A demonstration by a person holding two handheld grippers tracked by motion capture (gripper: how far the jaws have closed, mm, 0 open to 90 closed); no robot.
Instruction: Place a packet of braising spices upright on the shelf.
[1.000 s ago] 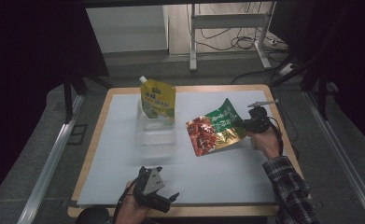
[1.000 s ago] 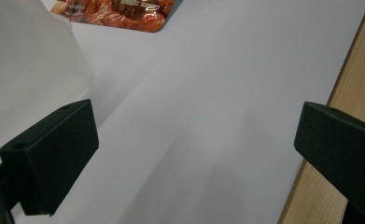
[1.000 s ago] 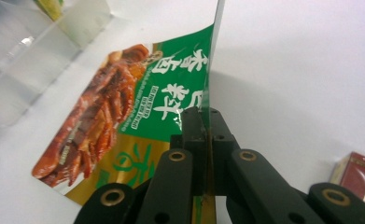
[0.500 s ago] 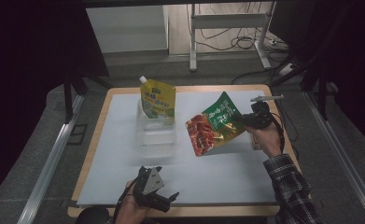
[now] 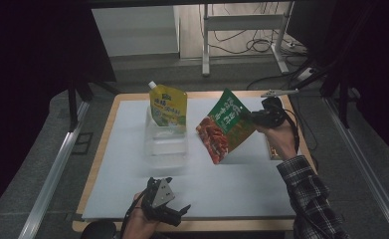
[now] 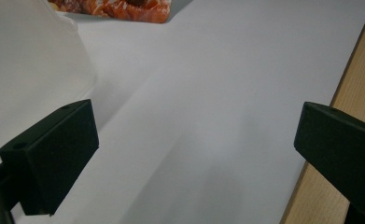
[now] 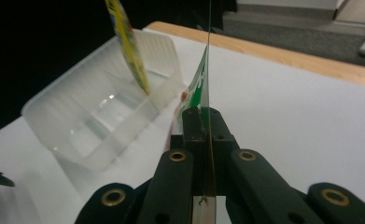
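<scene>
above open mat, right gripper (image 5: 246,116) jaws pinch snack bag (image 5: 224,124) edge; left gripper (image 5: 181,211) jaws spread

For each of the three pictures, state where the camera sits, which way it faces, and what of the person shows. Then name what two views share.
High view: above the near edge, facing forward and down; both forearms, left gripper, right gripper.
Left gripper view: faces along open jaws across the white mat.
Right gripper view: faces along shut jaws toward the clear plastic tray.
Shared: the green-and-red snack bag.

Glossy printed foil pouch (image 5: 225,125) catching light; clear ribbed plastic tray (image 5: 165,140) glinting beside shiny yellow pouch (image 5: 168,104); matt white sheet (image 5: 232,174) covering pale wood tabletop (image 5: 301,130); matt black gripper jaws showing.
</scene>
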